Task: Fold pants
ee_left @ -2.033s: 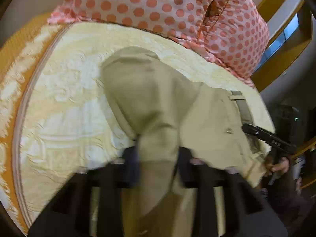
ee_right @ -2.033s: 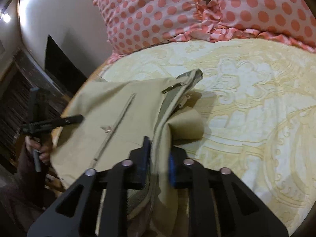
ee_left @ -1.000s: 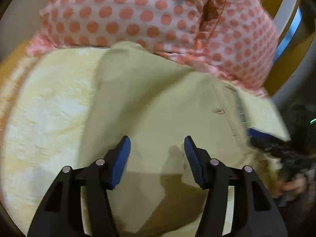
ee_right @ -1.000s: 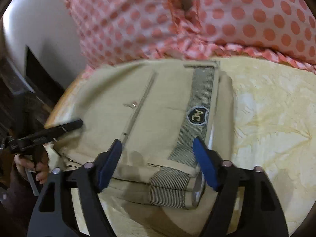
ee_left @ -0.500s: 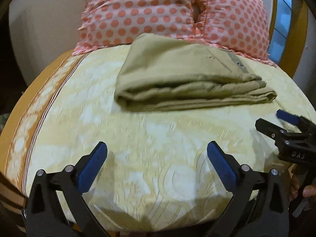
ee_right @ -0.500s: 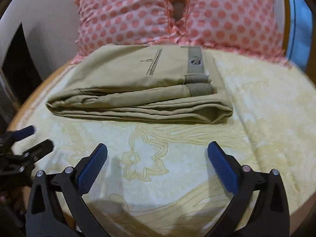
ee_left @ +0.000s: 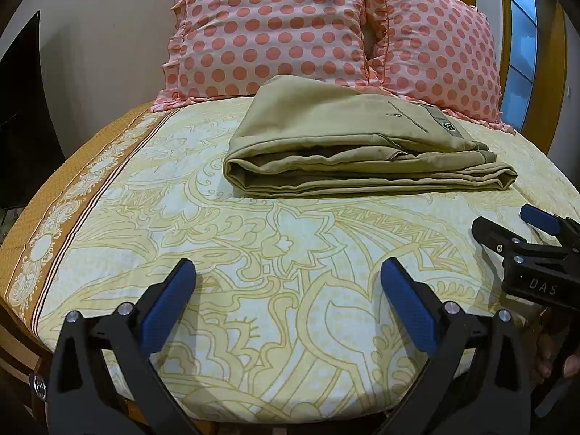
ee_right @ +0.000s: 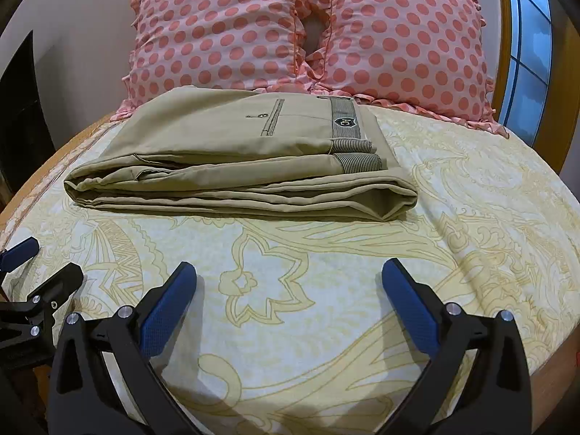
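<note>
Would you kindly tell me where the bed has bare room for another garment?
The bedsheet lies bare between the folded pants and both open tongs, left and right, and to the pants' right. Crowded at the pillows, which the pants nearly touch.

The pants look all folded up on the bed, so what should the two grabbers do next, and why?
Probably just back away a little and stop. The pants lie in a neat folded stack on the bedsheet before the pillows. The left gripper and right gripper are both open, hold nothing, and touch no cloth.
</note>
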